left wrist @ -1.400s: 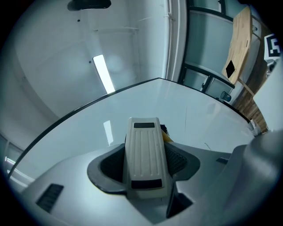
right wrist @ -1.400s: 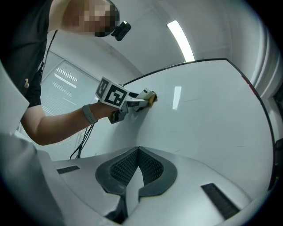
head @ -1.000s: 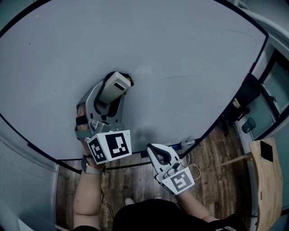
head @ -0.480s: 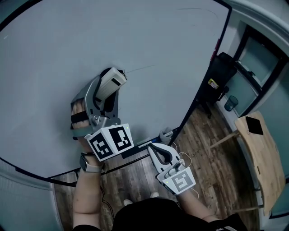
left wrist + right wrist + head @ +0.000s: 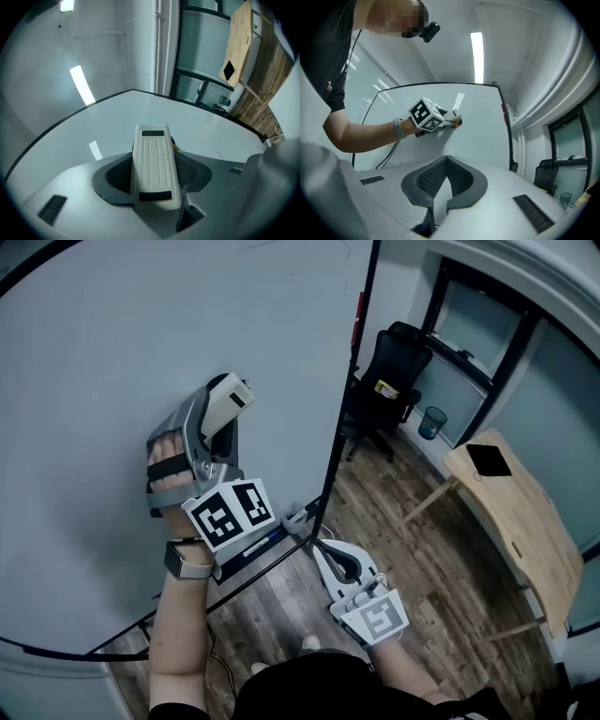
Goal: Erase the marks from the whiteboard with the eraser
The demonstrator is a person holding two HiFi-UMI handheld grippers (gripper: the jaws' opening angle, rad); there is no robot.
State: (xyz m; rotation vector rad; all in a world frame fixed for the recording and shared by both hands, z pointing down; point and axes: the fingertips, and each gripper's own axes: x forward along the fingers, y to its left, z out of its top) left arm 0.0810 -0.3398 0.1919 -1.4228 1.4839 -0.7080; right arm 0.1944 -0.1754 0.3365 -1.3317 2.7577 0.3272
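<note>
The whiteboard fills the left of the head view, inside a black frame. My left gripper is shut on a cream eraser whose face rests against the board. In the left gripper view the ribbed eraser sits lengthwise between the dark pads, with bare board around it. A faint thin line shows at the board's top edge. My right gripper hangs low beside the board's bottom corner, shut and empty. The right gripper view shows its closed jaws and the left gripper on the board.
A marker tray runs along the board's bottom edge. To the right stand a black office chair, a small bin and a wooden table with a dark flat device. Wood floor lies below.
The head view has swung right, so the board now sits farther left. The left gripper still presses the eraser to the board. The faint line beside the eraser no longer shows.
</note>
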